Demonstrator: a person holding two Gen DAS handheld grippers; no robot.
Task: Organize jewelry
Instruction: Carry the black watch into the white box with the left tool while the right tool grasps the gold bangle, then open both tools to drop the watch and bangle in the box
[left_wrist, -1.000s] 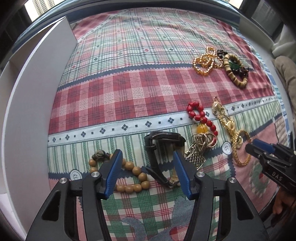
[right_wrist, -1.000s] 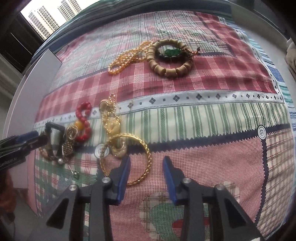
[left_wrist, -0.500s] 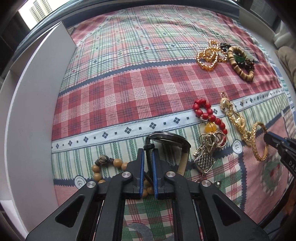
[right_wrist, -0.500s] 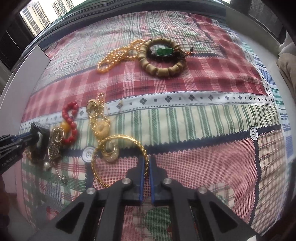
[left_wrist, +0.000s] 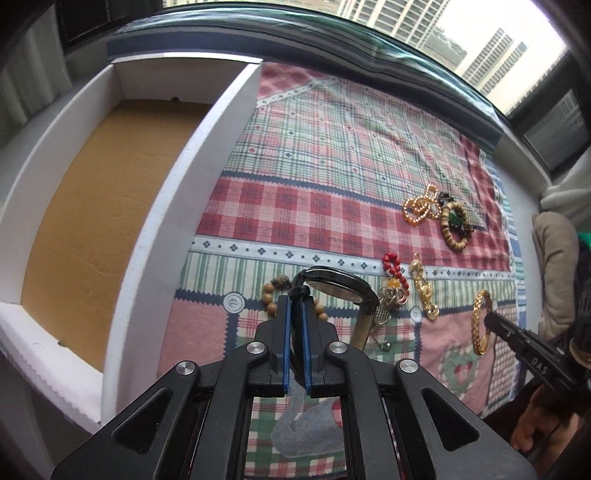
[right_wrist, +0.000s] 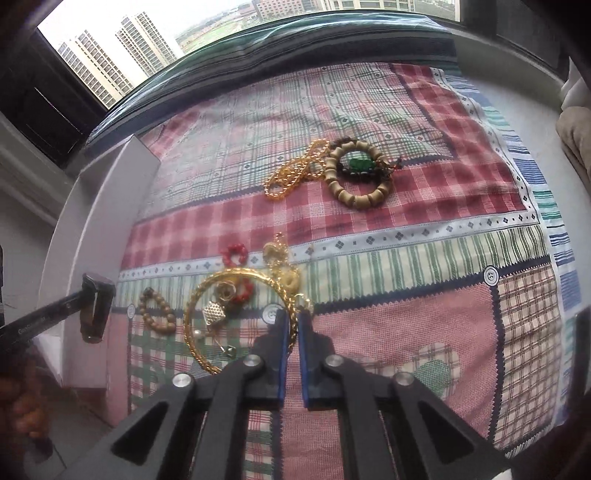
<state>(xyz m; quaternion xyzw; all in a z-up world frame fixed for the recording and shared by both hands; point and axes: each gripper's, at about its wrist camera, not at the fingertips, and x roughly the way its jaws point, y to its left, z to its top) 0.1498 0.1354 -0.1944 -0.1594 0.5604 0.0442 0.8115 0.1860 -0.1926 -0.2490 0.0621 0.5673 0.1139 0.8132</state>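
Observation:
My left gripper (left_wrist: 294, 306) is shut on the strap of a black wristwatch (left_wrist: 340, 286) and holds it above the patchwork cloth; it shows in the right wrist view (right_wrist: 96, 308) lifted near the box wall. My right gripper (right_wrist: 291, 325) is shut on a gold bangle (right_wrist: 236, 317) and holds it raised and upright; it also shows in the left wrist view (left_wrist: 480, 321). A wooden bead bracelet (left_wrist: 271, 304), red beads (left_wrist: 395, 267), a gold chain (left_wrist: 423, 291) and a small charm cluster (right_wrist: 218, 314) lie on the cloth below.
An open white box with a brown cardboard floor (left_wrist: 96, 206) stands at the left of the cloth. At the far right lie a gold bead necklace (right_wrist: 295, 173) and a thick wooden bracelet with a green stone (right_wrist: 356, 177). A window runs along the back.
Both grippers shut on their pieces about half a second ago and have since lifted them off the cloth. The left view has swung left, so the box interior now shows.

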